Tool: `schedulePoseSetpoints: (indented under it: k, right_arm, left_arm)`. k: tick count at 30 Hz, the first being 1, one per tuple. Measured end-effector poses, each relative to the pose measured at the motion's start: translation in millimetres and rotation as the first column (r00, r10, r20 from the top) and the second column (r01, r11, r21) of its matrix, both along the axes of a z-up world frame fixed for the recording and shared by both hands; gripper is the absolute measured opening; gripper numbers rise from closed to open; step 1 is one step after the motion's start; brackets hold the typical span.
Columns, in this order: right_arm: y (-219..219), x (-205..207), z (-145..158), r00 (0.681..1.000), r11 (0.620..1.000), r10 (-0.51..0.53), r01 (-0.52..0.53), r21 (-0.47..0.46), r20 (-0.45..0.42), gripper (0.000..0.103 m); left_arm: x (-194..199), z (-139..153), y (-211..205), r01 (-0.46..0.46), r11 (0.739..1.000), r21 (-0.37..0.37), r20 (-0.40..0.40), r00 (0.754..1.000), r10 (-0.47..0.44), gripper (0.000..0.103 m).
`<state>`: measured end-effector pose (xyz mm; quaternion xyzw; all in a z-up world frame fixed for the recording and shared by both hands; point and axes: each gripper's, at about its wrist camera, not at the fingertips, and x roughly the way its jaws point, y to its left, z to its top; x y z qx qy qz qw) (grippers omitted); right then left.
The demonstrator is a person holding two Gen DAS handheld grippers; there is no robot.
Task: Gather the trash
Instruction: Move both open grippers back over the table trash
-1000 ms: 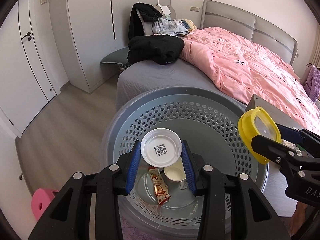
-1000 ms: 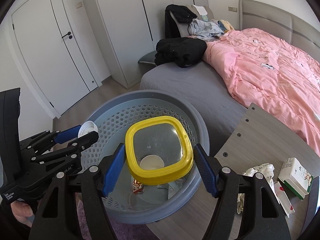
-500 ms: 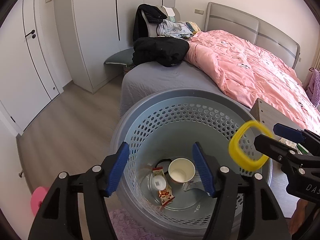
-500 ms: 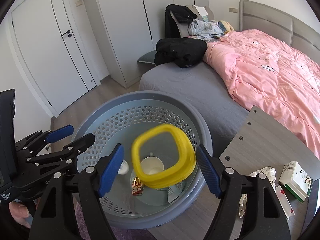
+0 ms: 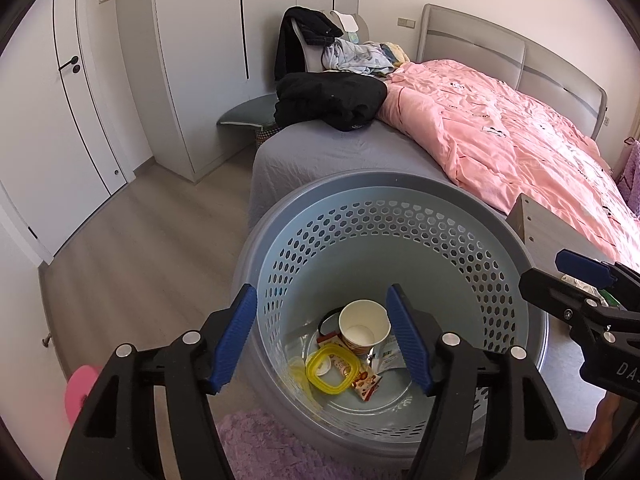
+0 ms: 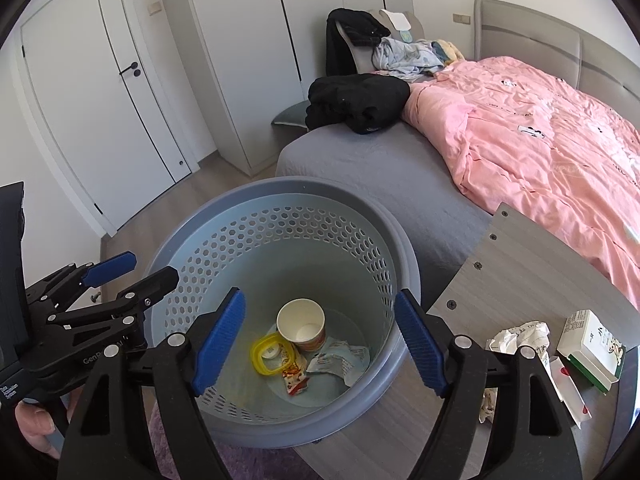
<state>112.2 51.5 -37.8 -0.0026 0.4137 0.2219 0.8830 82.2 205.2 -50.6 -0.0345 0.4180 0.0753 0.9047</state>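
- Left hand-held gripper (image 5: 322, 334) and right hand-held gripper (image 6: 320, 338): jaws apart, empty, above the basket (image 6: 404, 268) rim.
- Basket touches the surface (image 6: 532, 280) edge; yellow lid (image 6: 267, 354) lies inside.

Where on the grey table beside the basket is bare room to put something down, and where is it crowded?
The grey table is bare in the wide patch between the basket and the bed's pink quilt. It is crowded at the near right corner, where the crumpled paper, the small box and a flat white packet lie close together.
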Motion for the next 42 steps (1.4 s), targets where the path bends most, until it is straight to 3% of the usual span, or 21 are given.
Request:
schedulePoseSetpoints:
  k: [17, 42]
  right_arm:
    - [-20.6, -19.4, 5.2, 0.999, 0.999, -0.039, 0.038, 0.021, 0.013, 0.075]
    - [-109.3, -72.8, 14.0, 0.976, 0.976, -0.214, 0.212, 0.043, 0.043, 0.076]
  left_arm:
    - [-13.9, 8.9, -8.2, 0.012, 1.0, 0.002, 0.012, 1.0, -0.012, 0.064]
    - [-44.0, 18.9, -81.2, 0.158, 0.987, -0.003, 0.025, 0.987, -0.158, 0.064]
